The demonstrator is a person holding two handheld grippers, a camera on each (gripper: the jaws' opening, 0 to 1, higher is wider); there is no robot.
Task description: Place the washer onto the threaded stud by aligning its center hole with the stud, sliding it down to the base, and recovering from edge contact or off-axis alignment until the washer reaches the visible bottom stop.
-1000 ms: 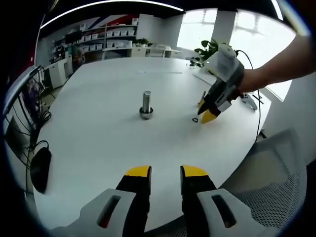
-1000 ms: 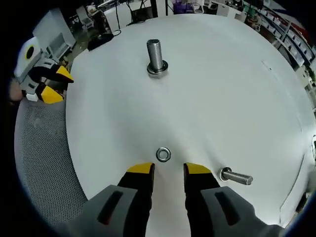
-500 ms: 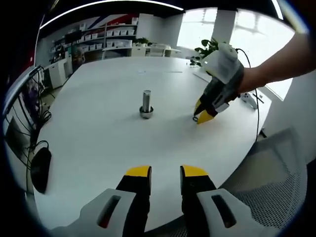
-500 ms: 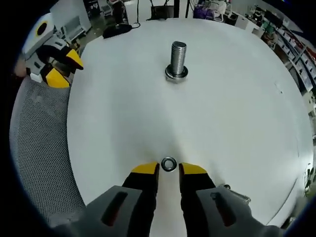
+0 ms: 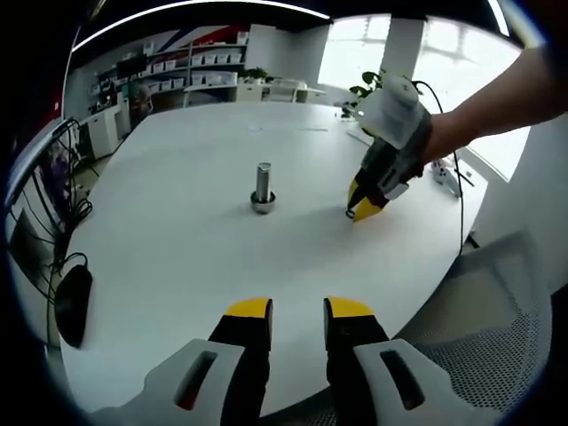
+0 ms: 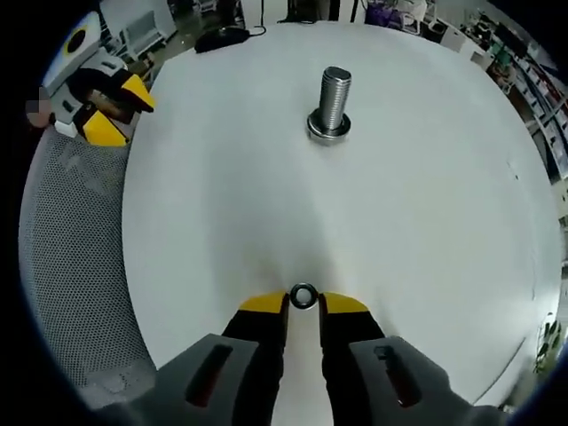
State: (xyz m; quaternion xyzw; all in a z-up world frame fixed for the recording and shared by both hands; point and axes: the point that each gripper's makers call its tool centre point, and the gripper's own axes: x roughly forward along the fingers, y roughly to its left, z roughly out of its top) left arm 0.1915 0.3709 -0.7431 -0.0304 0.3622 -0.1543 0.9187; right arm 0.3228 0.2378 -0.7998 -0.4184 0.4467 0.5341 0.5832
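The right claw (image 6: pixel 303 303), jaws drawn narrow, grips the small washer (image 6: pixel 303 295) between its yellow tips, low on the white tabletop (image 6: pixel 426 204). Farther off, the threaded stud (image 6: pixel 332 102) stands upright on its base, while the left claw (image 5: pixel 297 309) hangs part-open over the tabletop's near edge, holding nothing

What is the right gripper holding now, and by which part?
The right gripper pinches the washer by its outer rim, between the fingertips. The left gripper holds nothing.

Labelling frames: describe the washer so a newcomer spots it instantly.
On the white table, well away from the upright threaded stud, look between the right gripper yellow fingers. The washer is the small flat metal ring there, with an open centre hole.
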